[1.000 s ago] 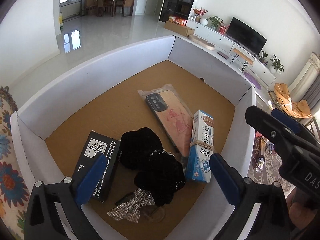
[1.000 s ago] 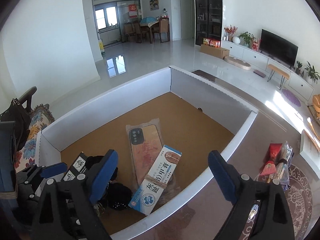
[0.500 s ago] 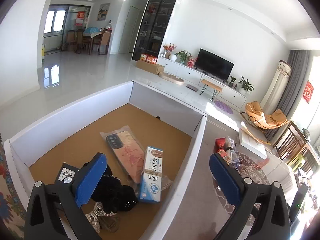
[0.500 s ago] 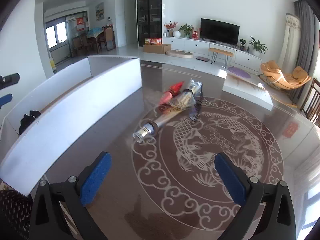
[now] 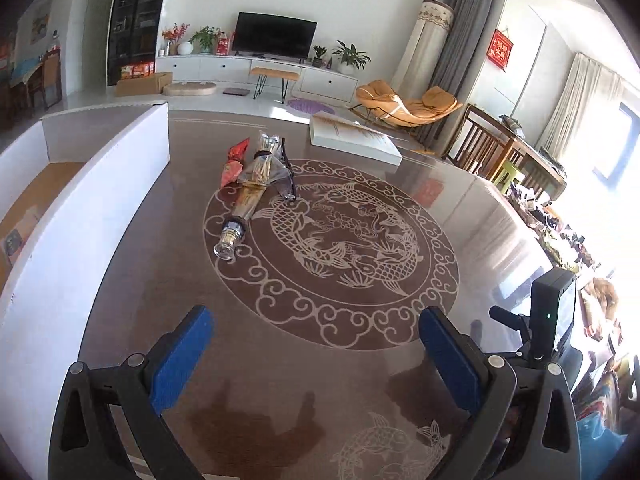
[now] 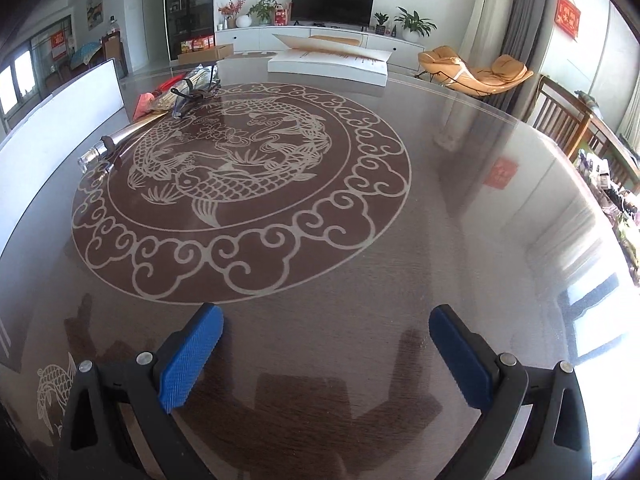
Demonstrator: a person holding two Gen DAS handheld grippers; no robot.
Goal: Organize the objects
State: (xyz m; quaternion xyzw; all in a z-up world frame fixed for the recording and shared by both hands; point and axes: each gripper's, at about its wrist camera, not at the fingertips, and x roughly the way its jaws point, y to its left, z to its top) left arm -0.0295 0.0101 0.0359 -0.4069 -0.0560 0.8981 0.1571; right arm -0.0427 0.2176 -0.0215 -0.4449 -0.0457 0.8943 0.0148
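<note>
A pile of loose objects lies on the dark round table: a long clear-wrapped bottle-like item [image 5: 244,204], a red packet [image 5: 234,162], a clear bag of sticks [image 5: 266,160] and dark glasses [image 5: 289,176]. The pile also shows in the right wrist view [image 6: 176,98]. The white box [image 5: 100,196] stands to the left of it. My left gripper [image 5: 316,356] is open and empty, low over the table, short of the pile. My right gripper [image 6: 326,356] is open and empty over bare table, with the pile far ahead to the left.
A flat white box lid [image 5: 354,142] lies at the table's far edge, also in the right wrist view [image 6: 328,64]. A fish pattern [image 6: 240,184] marks the table's middle. Wooden chairs [image 5: 500,148] stand at the right.
Both grippers have swung right, away from the inside of the white box and out over the table. The box's contents have dropped out of view. Both stay open.
</note>
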